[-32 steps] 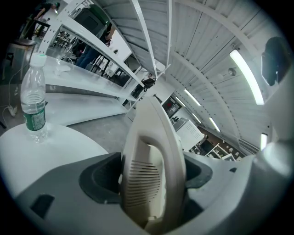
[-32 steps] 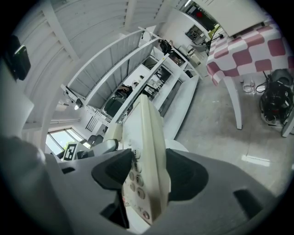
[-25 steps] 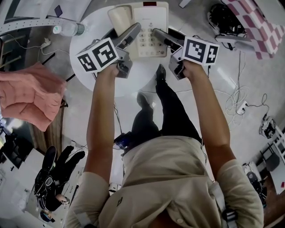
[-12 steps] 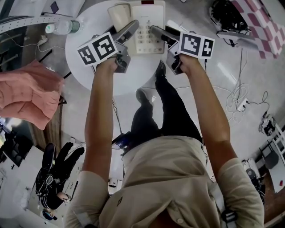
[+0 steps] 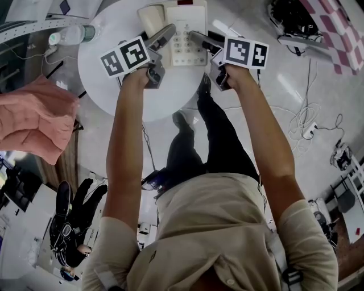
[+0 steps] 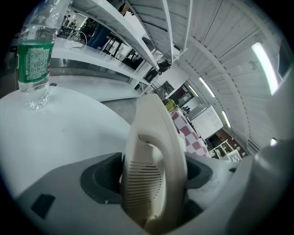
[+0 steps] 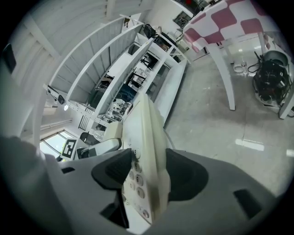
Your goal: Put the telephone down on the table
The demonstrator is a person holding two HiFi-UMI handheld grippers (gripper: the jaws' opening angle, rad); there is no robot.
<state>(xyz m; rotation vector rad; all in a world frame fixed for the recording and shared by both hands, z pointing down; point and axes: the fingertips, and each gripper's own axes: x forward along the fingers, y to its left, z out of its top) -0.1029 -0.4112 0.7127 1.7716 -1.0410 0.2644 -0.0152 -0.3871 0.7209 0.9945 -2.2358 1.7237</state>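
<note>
Tightly between both grippers [image 5: 165, 35] [image 5: 197, 38]: telephone [image 5: 190, 23]

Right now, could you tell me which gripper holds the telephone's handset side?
The left gripper: its jaws are shut on the telephone's slotted handset, whereas the right gripper clamps its keypad edge.

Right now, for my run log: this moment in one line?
left gripper: shut on cream push-button telephone, handset side | right gripper: shut on keypad side | over round white table, contact unclear

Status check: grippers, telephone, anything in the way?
Left gripper shut on telephone, handset side; right gripper shut, keypad side. Telephone above table, touchdown unclear. Water bottle stands clear, left.
</note>
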